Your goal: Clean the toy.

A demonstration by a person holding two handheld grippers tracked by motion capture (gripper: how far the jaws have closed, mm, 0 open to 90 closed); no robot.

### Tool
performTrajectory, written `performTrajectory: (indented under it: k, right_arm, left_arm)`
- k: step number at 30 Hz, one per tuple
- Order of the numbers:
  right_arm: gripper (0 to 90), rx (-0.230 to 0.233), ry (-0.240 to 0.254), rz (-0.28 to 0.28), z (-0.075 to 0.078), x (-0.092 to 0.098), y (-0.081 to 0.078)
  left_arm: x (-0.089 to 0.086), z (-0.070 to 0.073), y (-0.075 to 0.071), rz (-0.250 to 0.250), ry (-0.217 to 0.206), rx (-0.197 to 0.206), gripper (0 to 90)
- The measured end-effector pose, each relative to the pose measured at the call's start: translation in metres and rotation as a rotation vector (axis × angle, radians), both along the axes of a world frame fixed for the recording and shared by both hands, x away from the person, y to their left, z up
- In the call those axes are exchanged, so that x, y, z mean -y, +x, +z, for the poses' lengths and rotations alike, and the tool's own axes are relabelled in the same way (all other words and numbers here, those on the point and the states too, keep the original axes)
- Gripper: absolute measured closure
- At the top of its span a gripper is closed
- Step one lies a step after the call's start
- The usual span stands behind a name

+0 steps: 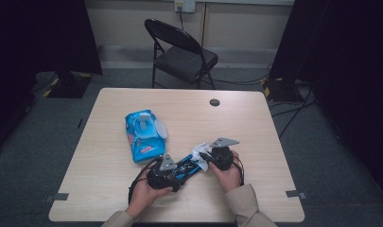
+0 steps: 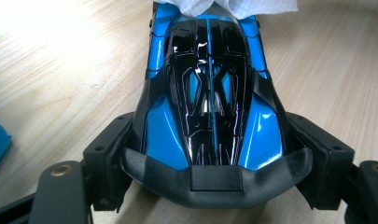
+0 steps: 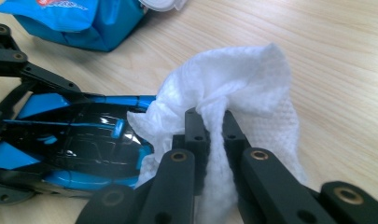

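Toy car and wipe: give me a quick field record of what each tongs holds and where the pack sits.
left tongs: shut on the blue and black toy car, gripping its sides
right tongs: shut on a white wipe
contact: wipe lies on one end of the car
wipes pack: on table, lid flipped open, beyond the left hand

I work in what looks like a recording room or lab rather than a home: a plain wooden table (image 1: 132,189) stands on grey carpet, with black curtains (image 1: 42,38) hanging at the far left and right. Beyond the table's far edge stands a black folding chair (image 1: 182,54), cables (image 1: 293,111) trail over the floor at the right, and yellow-and-black tape (image 1: 267,87) marks stand bases.
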State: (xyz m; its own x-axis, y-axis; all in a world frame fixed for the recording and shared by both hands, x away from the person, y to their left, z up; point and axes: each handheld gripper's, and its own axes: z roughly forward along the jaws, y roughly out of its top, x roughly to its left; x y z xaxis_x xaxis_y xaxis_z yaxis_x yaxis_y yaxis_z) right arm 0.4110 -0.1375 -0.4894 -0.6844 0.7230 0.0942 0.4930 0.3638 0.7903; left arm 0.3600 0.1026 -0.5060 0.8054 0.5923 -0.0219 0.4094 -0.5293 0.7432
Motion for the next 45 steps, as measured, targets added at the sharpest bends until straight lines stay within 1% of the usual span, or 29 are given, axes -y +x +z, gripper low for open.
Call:
performTrajectory:
  k: [1,4,6,12,15,22,24,27,28,31,33,35,36,38,41,45]
  right_arm:
    - [86.6,0.005,-0.011,-0.009,0.0,0.001,0.0]
    - [86.6,-0.004,-0.004,-0.019,-0.001,0.006,0.001]
    - [86.6,-0.001,-0.004,-0.022,-0.002,0.007,0.0]
    - [86.5,0.01,-0.032,-0.027,-0.001,0.007,-0.001]
    - [86.5,0.007,-0.025,-0.03,-0.002,0.009,-0.001]
    - [86.5,0.005,-0.031,-0.035,-0.003,0.011,-0.001]
    - [86.5,0.001,-0.04,-0.041,-0.003,0.012,-0.001]
    - [86.5,-0.005,-0.024,-0.043,-0.005,0.016,0.0]
    - [86.5,-0.005,-0.029,-0.045,-0.005,0.016,0.0]
    - [86.5,-0.011,-0.042,-0.052,-0.007,0.018,0.001]
    - [86.4,-0.016,-0.026,-0.046,-0.009,0.02,0.002]
    - [86.4,-0.022,-0.033,-0.048,-0.008,0.021,0.002]
    - [86.5,-0.021,-0.034,-0.047,-0.008,0.021,0.002]
    - [86.4,-0.022,-0.038,-0.047,-0.009,0.021,0.002]
    - [86.4,-0.023,-0.048,-0.05,-0.01,0.023,0.003]
    - [86.4,-0.031,-0.054,-0.065,-0.012,0.03,0.003]
  left_arm:
    - [0.0,0.0,0.0,0.0,0.0,0.0,24.4]
    - [0.0,0.0,0.0,0.001,-0.001,-0.001,24.3]
    - [0.0,0.0,0.0,-0.001,0.002,0.0,24.4]
    - [0.0,0.0,0.0,0.001,-0.001,-0.001,24.4]
    - [0.0,0.0,0.0,0.0,0.0,-0.001,24.4]
    - [0.0,0.0,0.0,0.0,-0.001,-0.001,24.4]
    - [0.0,0.0,0.0,0.0,-0.001,-0.001,24.4]
    - [0.0,0.0,0.0,0.0,-0.001,-0.001,24.4]
    - [0.0,0.0,0.0,-0.003,0.004,-0.001,24.4]
    - [0.0,0.0,0.0,0.002,-0.004,-0.002,24.4]
    - [0.0,0.0,0.0,0.001,-0.002,-0.001,24.4]
    - [0.0,0.0,0.0,-0.005,0.006,0.0,24.3]
    - [0.0,0.0,0.0,0.0,0.0,-0.001,24.4]
    - [0.0,0.0,0.0,-0.002,0.002,-0.001,24.4]
    - [0.0,0.0,0.0,0.005,-0.007,-0.002,24.3]
    - [0.0,0.0,0.0,0.002,-0.004,-0.002,24.3]
